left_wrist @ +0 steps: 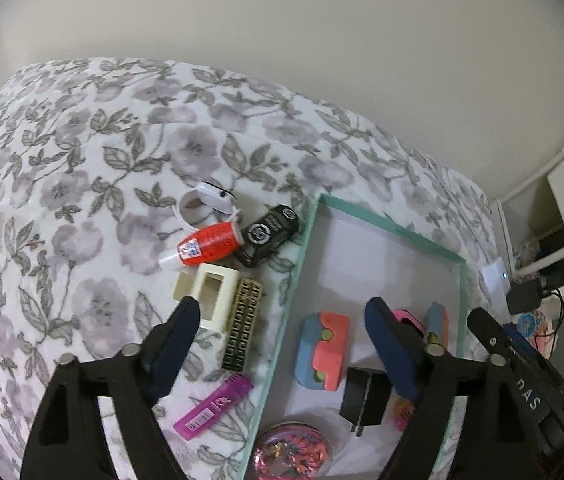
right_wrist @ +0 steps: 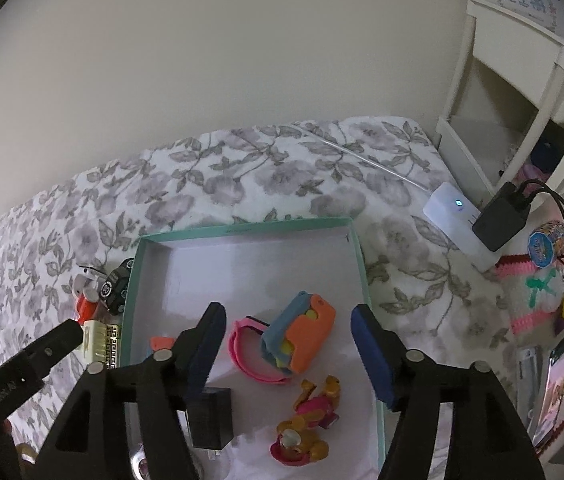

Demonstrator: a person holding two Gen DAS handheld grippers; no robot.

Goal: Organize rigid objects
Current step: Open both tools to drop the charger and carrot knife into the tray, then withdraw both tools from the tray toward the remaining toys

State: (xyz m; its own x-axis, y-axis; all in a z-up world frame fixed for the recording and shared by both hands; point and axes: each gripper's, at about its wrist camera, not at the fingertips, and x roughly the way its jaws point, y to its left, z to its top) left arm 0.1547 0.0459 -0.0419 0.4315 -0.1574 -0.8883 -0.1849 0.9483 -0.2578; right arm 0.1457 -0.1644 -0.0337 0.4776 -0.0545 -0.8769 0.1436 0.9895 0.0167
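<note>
Both my left gripper [left_wrist: 277, 312] and right gripper [right_wrist: 288, 318] hang open and empty over the tray [right_wrist: 249, 226], so next I reach left for the cream box [left_wrist: 213, 296] on the bed [left_wrist: 81, 160].

Small toys [right_wrist: 302, 332] inside teal tray [right_wrist: 241, 227]

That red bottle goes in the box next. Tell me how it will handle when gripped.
The red bottle lies on its side on the soft floral bedspread, so it probably rolls if nudged. Its rounded body looks smooth and may slip between pads. It looks small and likely light.
</note>
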